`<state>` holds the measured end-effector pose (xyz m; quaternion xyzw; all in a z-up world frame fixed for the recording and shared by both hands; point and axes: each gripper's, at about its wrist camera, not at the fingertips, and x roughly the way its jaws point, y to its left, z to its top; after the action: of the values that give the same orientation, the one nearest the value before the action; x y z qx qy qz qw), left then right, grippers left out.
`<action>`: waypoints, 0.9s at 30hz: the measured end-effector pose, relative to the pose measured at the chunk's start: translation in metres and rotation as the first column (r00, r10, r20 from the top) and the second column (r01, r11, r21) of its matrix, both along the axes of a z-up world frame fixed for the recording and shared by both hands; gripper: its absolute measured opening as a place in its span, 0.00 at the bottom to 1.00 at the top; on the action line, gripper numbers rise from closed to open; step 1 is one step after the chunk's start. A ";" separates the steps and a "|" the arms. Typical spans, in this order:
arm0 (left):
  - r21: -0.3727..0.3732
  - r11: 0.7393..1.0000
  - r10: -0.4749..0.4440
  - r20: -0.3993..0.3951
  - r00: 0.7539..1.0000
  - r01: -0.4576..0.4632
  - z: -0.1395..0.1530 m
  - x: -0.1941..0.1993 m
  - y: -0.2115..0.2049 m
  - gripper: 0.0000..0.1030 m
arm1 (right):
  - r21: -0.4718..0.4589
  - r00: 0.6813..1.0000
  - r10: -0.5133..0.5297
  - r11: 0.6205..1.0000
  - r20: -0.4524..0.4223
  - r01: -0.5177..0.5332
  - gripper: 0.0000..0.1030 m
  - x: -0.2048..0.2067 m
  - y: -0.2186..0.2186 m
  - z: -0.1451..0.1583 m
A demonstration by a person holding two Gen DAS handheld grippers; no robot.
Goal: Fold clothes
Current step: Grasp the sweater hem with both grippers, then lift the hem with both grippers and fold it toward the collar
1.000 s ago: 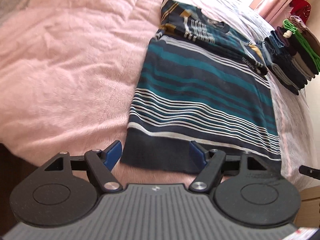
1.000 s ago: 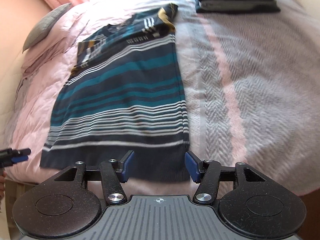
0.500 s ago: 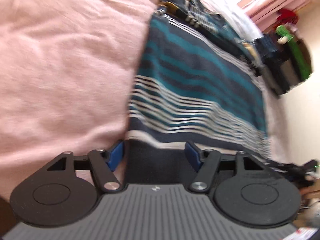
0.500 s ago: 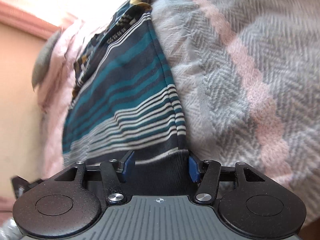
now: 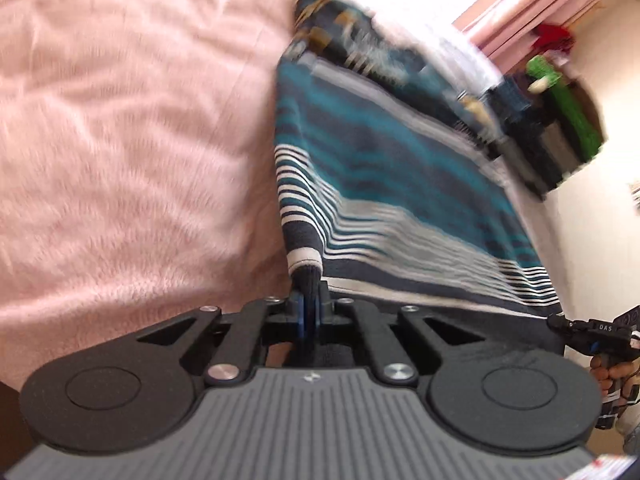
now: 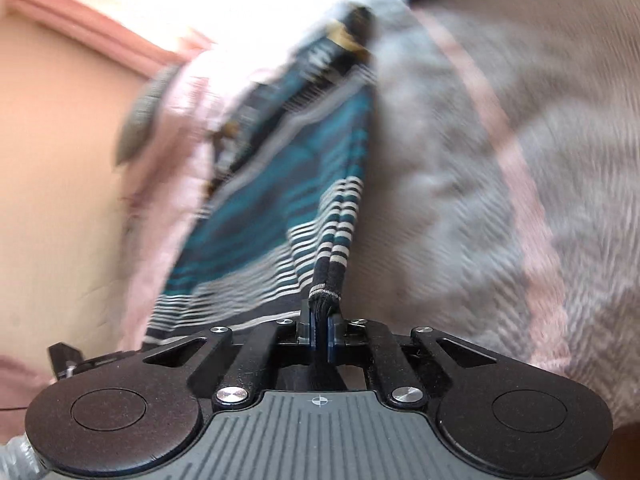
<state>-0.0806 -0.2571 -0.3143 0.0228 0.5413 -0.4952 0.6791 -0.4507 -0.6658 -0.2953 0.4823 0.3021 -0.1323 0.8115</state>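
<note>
A navy, teal and white striped shirt (image 5: 384,184) lies lengthwise on the bed, its sleeves folded in at the far end. My left gripper (image 5: 309,304) is shut on the shirt's near left hem corner, which bunches up between the blue pads. In the right wrist view the same shirt (image 6: 280,208) runs away to the upper left, and my right gripper (image 6: 320,320) is shut on its near right hem corner. The right gripper (image 5: 584,326), held by a hand, also shows at the left wrist view's right edge.
A fluffy pink blanket (image 5: 120,140) covers the bed left of the shirt; a grey and pink herringbone blanket (image 6: 500,160) covers it on the right. A stack of folded dark clothes (image 5: 552,136) sits at the far right. Pink curtains (image 5: 520,12) hang behind, and a grey pillow (image 6: 140,120) lies far left.
Both grippers came down onto the shirt's near hem and went from open to shut, each pinching one corner. The hem cloth now bunches up at both grips.
</note>
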 end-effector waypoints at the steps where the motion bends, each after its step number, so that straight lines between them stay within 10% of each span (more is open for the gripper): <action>1: -0.026 1.000 0.002 0.011 1.000 -0.001 0.009 -0.002 0.004 0.02 | -0.012 1.000 -0.005 1.000 0.024 0.005 0.01 -0.005 0.001 0.011; 8: -0.162 0.986 0.055 0.055 0.997 -0.045 0.063 -0.023 0.040 0.01 | -0.038 0.997 -0.013 0.999 0.070 0.016 0.00 -0.030 0.035 0.055; 18: -0.058 0.979 0.192 -0.082 0.978 -0.197 0.074 -0.070 0.122 0.00 | 0.141 0.994 -0.042 0.989 -0.097 0.056 0.00 -0.085 0.087 0.061; 24: -0.030 0.983 0.179 -0.037 0.983 -0.180 0.078 -0.037 0.073 0.00 | 0.043 0.979 -0.052 0.997 -0.198 0.062 0.00 -0.024 0.044 0.065; 27: 0.056 0.993 0.104 0.004 0.995 -0.104 0.068 -0.018 0.040 0.23 | 0.003 0.963 -0.049 0.999 -0.266 0.051 0.41 -0.014 0.034 0.055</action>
<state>-0.0984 -0.2170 -0.2460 0.0139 0.5552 -0.4439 0.7032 -0.4649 -0.6320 -0.2405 0.4716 0.3965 -0.2148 0.7578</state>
